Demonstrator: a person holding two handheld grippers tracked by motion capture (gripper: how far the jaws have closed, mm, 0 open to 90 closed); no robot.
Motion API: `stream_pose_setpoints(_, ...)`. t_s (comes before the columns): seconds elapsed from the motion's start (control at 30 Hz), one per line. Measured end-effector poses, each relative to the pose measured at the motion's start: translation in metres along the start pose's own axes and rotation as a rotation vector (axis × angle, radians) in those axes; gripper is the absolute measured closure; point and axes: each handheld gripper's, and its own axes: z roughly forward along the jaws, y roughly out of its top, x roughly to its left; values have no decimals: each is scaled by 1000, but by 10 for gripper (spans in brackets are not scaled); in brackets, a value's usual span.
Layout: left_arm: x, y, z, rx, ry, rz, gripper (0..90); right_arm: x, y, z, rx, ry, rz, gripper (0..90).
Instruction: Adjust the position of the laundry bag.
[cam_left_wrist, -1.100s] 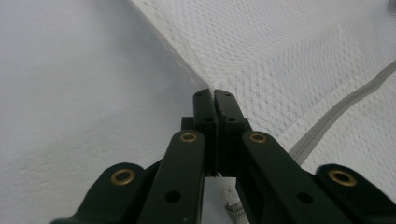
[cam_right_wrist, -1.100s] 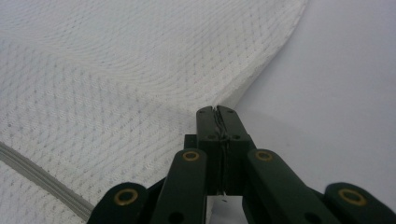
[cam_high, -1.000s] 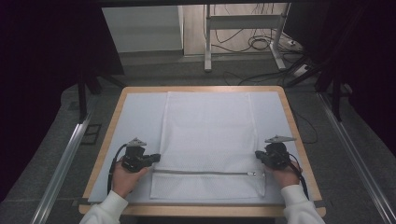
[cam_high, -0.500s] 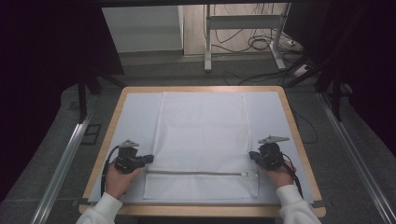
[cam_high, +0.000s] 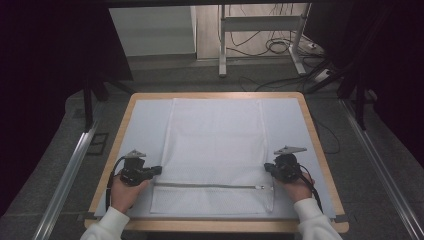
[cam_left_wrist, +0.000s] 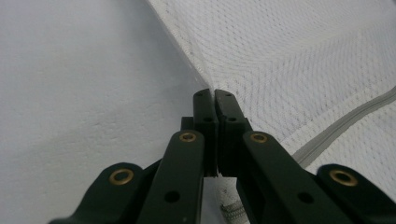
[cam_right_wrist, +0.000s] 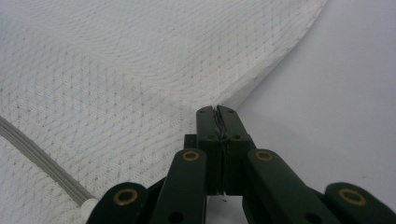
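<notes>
A wood-edged table (cam_high: 320, 145) stands in a dim room, its top covered by a pale blue-grey mat (cam_high: 145, 125). Behind the table, a metal stand (cam_high: 260, 35) and loose cables (cam_high: 280, 47) lie on the floor; aluminium rails (cam_high: 70, 170) run along both sides of the table.

A white mesh laundry bag (cam_high: 217, 145) lies flat on the mat, centred on the table, with its long axis running away from the person. A grey zipper (cam_high: 210, 186) crosses the bag near its close end, parallel to the table's front edge.

The left gripper (cam_high: 156, 170) is held in the person's left hand (cam_high: 125, 192) at the bag's left edge, just above the zipper line. In the left gripper view, the left gripper (cam_left_wrist: 214, 93) has its jaws pressed together, with the bag's side seam meeting the tips; the edge of the mesh (cam_left_wrist: 299, 70) is pinched between them.

The right gripper (cam_high: 268, 169) is held in the right hand (cam_high: 295, 187) at the bag's right edge, level with the left one. In the right gripper view, the right gripper (cam_right_wrist: 217, 110) has its jaws closed on the bag's edge, and a thin line of fabric shows in the seam between the jaws. The mesh (cam_right_wrist: 116, 84) rises slightly from the mat at this grip point. The zipper (cam_right_wrist: 42, 154) runs at lower left.
</notes>
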Motion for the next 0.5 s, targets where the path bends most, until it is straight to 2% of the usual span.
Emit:
stream_pose_setpoints(0.27, -1, -1, 2, 6, 14, 9, 872, -1, -1, 1, 3, 3, -1, 866)
stream_pose_setpoints(0.3, -2, -1, 2, 1, 38, 17, 828, -1, -1, 1, 1, 0, -2, 849)
stream_pose_setpoints(0.37, -5, -2, 3, -2, 78, 38, 636, -1, -1, -1, -11, -9, -17, 732)
stream_pose_setpoints(0.43, -7, -1, 0, -25, 98, 43, 521, -2, -1, -2, -37, -22, -14, 622)
stream_pose_setpoints(0.47, -8, 0, -1, -35, 103, 42, 422, -3, -1, -4, -50, -29, -11, 551)
stream_pose_setpoints(0.5, -8, 1, -3, -47, 102, 43, 387, -3, -1, -5, -57, -36, -10, 518)
